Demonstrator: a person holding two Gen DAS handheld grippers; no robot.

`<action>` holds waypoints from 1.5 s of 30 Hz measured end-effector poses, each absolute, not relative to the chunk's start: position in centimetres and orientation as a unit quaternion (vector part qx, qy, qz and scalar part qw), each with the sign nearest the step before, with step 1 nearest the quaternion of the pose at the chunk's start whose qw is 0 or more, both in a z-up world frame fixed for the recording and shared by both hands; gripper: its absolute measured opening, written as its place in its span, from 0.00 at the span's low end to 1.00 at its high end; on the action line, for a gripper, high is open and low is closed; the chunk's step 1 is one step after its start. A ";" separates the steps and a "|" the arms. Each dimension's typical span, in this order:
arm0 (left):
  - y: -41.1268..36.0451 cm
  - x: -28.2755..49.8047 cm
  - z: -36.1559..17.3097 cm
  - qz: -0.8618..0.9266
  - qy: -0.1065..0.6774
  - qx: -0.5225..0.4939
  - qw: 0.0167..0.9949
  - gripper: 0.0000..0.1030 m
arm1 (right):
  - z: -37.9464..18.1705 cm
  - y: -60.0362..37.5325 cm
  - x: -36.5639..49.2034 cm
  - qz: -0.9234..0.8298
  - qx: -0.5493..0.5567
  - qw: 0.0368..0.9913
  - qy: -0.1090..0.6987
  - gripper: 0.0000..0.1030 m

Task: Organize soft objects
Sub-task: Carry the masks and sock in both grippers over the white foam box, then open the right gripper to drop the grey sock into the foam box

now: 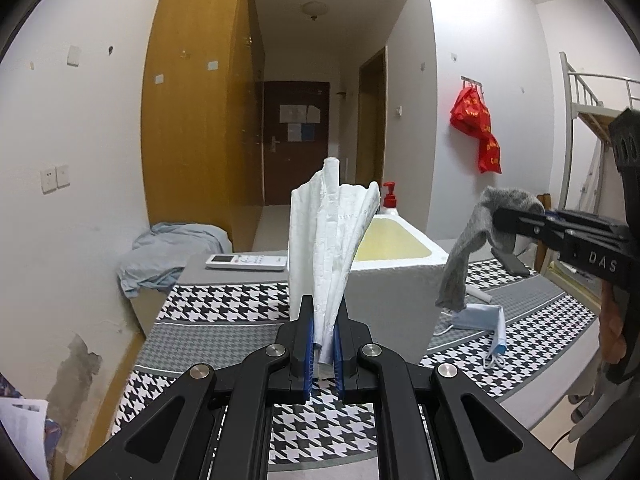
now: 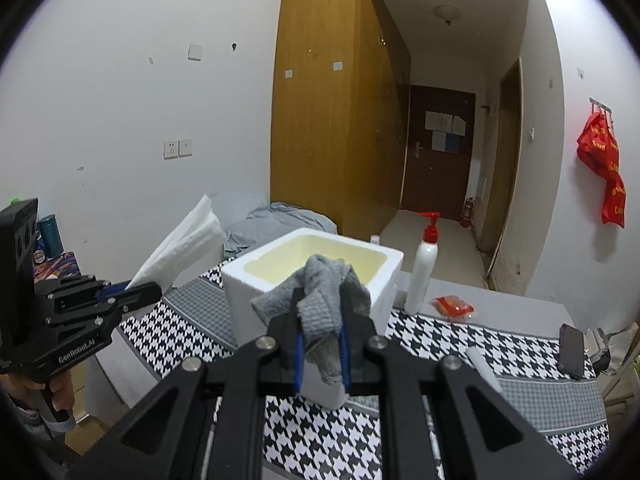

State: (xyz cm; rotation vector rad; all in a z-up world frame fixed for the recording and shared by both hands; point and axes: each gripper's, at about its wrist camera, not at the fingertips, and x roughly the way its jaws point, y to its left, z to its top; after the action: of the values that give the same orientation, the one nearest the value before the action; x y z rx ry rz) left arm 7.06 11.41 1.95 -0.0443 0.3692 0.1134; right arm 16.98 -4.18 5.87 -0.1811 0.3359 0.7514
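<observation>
My left gripper (image 1: pixel 323 322) is shut on a folded white paper towel (image 1: pixel 332 240) that stands up above the table; it also shows in the right wrist view (image 2: pixel 184 244). My right gripper (image 2: pixel 320 322) is shut on a grey sock (image 2: pixel 320 300), held just in front of an open white foam box (image 2: pixel 256 280). In the left wrist view the sock (image 1: pixel 468 248) hangs from the right gripper (image 1: pixel 500 220), to the right of the box (image 1: pixel 400 276). A blue face mask (image 1: pixel 486 322) lies on the houndstooth tablecloth (image 1: pixel 224 304) beside the box.
A white remote (image 1: pixel 247 262) and a blue cloth heap (image 1: pixel 168 252) lie at the table's far left. A red-pump bottle (image 2: pixel 424 268), a red packet (image 2: pixel 454 306), a phone (image 2: pixel 572 350) and a white roll (image 2: pixel 482 366) are right of the box.
</observation>
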 end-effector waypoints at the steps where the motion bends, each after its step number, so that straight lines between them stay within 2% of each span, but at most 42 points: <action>1: 11.4 7.1 2.0 0.058 0.183 -0.022 0.981 0.08 | 6.1 -4.0 17.0 0.365 -0.089 0.913 0.161 0.17; 22: 13.2 6.4 1.8 0.101 0.180 -0.037 0.978 0.08 | 10.3 -1.3 18.2 0.392 -0.086 0.909 0.113 0.17; 45: 14.4 6.5 1.8 0.112 0.172 -0.044 0.978 0.08 | 8.5 2.6 23.0 0.383 -0.086 0.905 0.162 0.17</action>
State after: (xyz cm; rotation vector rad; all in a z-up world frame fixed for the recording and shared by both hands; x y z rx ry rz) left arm 6.47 14.39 1.82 -0.0883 0.3466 0.2257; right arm 22.97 2.58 8.51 -0.1772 0.3353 0.7910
